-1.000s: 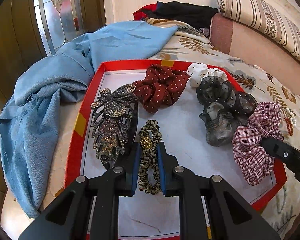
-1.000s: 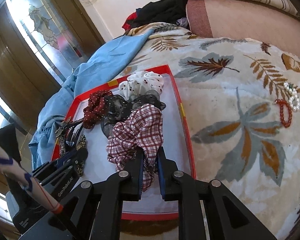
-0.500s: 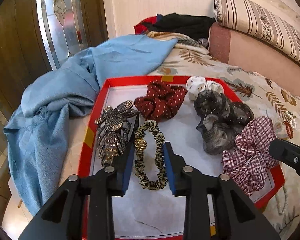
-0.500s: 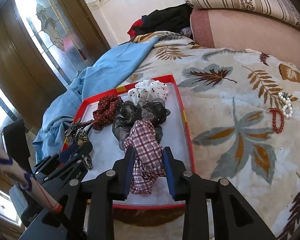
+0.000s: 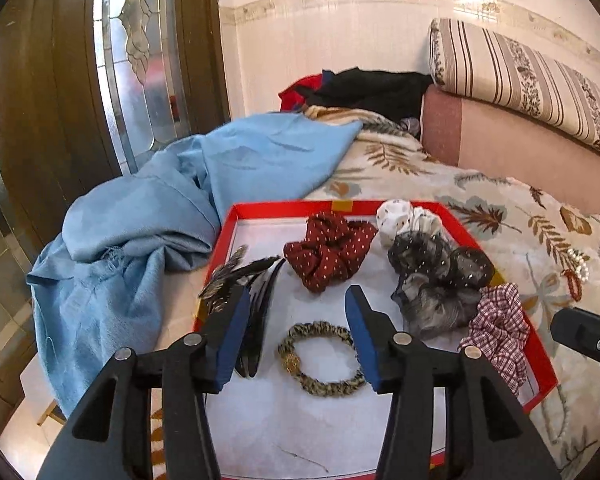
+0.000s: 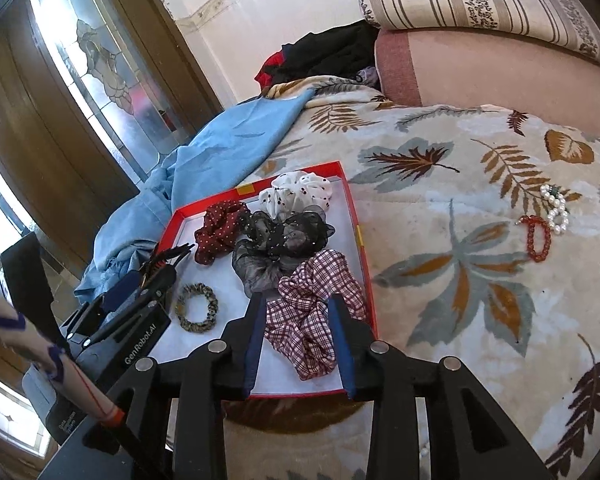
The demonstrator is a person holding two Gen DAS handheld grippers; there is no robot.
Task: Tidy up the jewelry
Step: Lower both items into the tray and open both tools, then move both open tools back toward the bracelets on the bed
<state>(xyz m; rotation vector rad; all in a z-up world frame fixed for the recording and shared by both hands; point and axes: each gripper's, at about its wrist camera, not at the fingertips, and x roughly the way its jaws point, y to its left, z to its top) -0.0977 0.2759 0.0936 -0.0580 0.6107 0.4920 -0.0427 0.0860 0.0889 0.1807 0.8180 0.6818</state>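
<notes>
On bedspread (image 6: 440, 208), right view only: red bracelet (image 6: 537, 239), seemingly pearl bracelet (image 6: 555, 209).

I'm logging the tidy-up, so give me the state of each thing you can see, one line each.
Left gripper: jaws opening, nothing gripped.
Right gripper: jaws opening, nothing gripped.
Leopard band: flat in tray, released.
Plaid scrunchie: in tray, between the right jaws, loose.
Red scrunchie: in tray.
Hair claw: in tray, at its left edge.
Tray: open, on the bed.
Red bracelet: outside tray, on the blanket.
</notes>
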